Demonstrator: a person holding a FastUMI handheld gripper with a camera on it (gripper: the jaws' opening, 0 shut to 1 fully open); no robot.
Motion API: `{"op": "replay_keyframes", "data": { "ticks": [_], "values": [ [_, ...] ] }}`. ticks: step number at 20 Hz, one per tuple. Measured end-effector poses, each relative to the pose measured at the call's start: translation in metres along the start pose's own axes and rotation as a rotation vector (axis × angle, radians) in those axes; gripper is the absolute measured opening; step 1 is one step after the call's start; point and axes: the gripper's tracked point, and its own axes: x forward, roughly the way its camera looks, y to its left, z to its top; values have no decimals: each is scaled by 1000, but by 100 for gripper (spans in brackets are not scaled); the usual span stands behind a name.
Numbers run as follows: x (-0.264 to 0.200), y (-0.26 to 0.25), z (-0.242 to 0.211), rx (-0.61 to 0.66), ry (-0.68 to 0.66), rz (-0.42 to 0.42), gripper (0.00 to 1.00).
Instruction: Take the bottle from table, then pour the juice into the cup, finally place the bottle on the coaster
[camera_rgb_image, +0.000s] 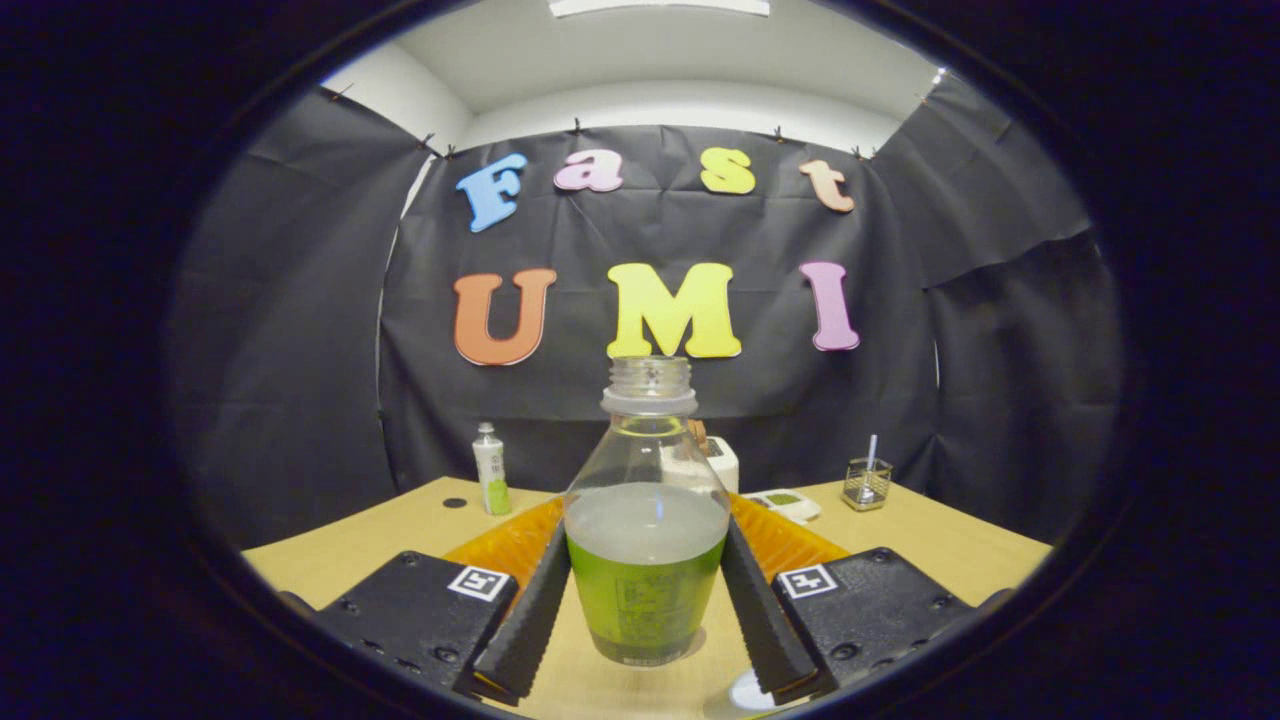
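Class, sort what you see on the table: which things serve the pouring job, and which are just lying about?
For the job: open bottle between the claw fingers, both touching its sides.
Lying about: small capped bottle, orange mat, clear pen holder, white box.

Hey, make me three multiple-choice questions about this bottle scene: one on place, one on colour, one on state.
1. Where is the bottle?
A. between the fingers of the hand-held gripper
B. on the orange mat
C. beside the pen holder

2. What colour is its label?
A. red
B. green
C. blue

3. Its mouth is:
A. capped
B. corked
C. open

Answers: 1 A, a finger flanks each side; 2 B, a green band wraps the lower body; 3 C, bare threads show at the neck, no cap.
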Motion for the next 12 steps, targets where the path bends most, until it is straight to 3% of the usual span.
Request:
{"op": "replay_keyframes", "data": {
  "ticks": [8, 12],
  "values": [
    [62, 9, -39, 0, 68, 6, 82],
    [82, -4, -55, -65, 94, -44, 82]
  ]
}}
